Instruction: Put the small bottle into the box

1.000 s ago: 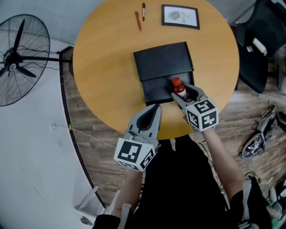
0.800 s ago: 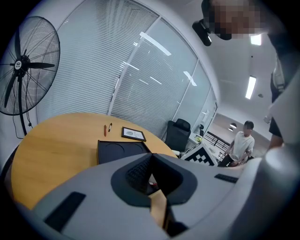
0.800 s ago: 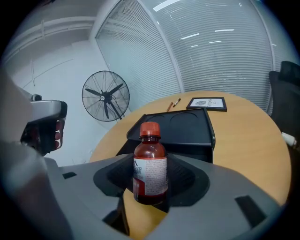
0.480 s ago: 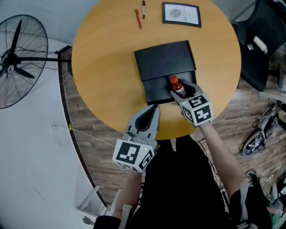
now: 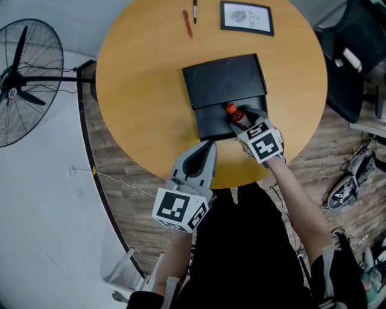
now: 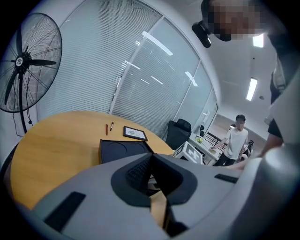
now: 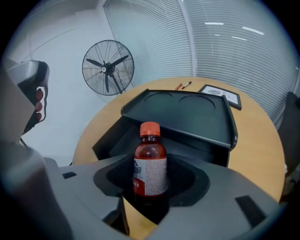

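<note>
A small bottle (image 5: 236, 116) of red drink with an orange cap stands upright between the jaws of my right gripper (image 5: 246, 125), which is shut on it. In the right gripper view the bottle (image 7: 150, 161) hangs just in front of the open black box (image 7: 185, 115). From the head view the bottle is over the near right part of the box's tray (image 5: 211, 122), and the lid (image 5: 224, 78) lies open behind it. My left gripper (image 5: 204, 156) is shut and empty above the table's near edge, left of the box.
The round wooden table (image 5: 142, 90) carries two pens (image 5: 187, 27) and a framed picture (image 5: 246, 17) at its far side. A standing fan (image 5: 27, 78) is at the left. A black chair (image 5: 350, 66) and shoes (image 5: 350, 184) are at the right. A person (image 6: 236, 140) stands far off.
My right gripper has carried the bottle forward and a little left, from the box's near right corner to over its tray. The left gripper has stayed put.
</note>
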### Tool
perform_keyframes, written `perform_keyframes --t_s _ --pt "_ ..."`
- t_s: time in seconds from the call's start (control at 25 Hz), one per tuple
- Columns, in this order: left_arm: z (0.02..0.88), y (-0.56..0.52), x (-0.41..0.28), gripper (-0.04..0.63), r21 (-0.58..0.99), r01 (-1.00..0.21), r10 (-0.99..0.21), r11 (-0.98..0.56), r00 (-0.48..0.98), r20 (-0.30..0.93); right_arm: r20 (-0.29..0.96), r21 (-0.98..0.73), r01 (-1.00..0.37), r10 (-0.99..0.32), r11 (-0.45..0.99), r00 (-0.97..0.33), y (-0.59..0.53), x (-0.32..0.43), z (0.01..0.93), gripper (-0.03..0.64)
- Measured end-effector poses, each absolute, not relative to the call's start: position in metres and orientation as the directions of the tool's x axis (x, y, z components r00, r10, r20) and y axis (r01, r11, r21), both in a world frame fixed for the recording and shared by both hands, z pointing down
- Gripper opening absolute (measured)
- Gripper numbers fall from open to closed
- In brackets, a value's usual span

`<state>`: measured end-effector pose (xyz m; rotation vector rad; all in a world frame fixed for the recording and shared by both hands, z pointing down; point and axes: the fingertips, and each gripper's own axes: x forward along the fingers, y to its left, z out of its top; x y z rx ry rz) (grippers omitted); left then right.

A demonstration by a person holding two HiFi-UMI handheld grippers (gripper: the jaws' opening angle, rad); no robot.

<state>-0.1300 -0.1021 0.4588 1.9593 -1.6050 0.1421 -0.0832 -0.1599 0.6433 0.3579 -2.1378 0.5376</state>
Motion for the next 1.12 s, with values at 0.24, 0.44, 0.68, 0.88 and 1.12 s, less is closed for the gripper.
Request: perform_keyframes --t_s 0.24,0.44,0.68,0.88,1.12 --pt "0.461 -0.102 -0.133 -0.003 0.378 -0.922 -0.858 -0.087 0.262 0.442 0.856 -0.238 -0.423 -0.017 0.875 -0.516 -0.159 -0.086 0.656 0.230" --pt "0.461 -0.105 -0.136 -0.002 0.385 -0.919 -0.857 -0.081 0.262 0.444 0.871 -0.256 -0.449 0.002 0.856 -0.492 -0.160 -0.091 0.664 0.232" --pt "0.463 -0.106 -0.141 -0.002 0.386 -0.920 -0.856 -0.073 0.257 0.448 0.880 -0.285 -0.493 0.022 0.822 -0.474 -0.160 -0.095 0.672 0.232" --pt "0.464 -0.108 -0.143 -0.002 0.390 -0.918 -0.857 -0.070 0.255 0.448 0.880 -0.287 -0.523 0.005 0.802 -0.474 -0.167 -0.095 0.674 0.232" --pt "0.465 -0.109 -0.142 -0.002 0.393 -0.917 -0.855 -0.073 0.260 0.448 0.883 -0.275 -0.527 -0.006 0.804 -0.469 -0.167 -0.094 0.675 0.236"
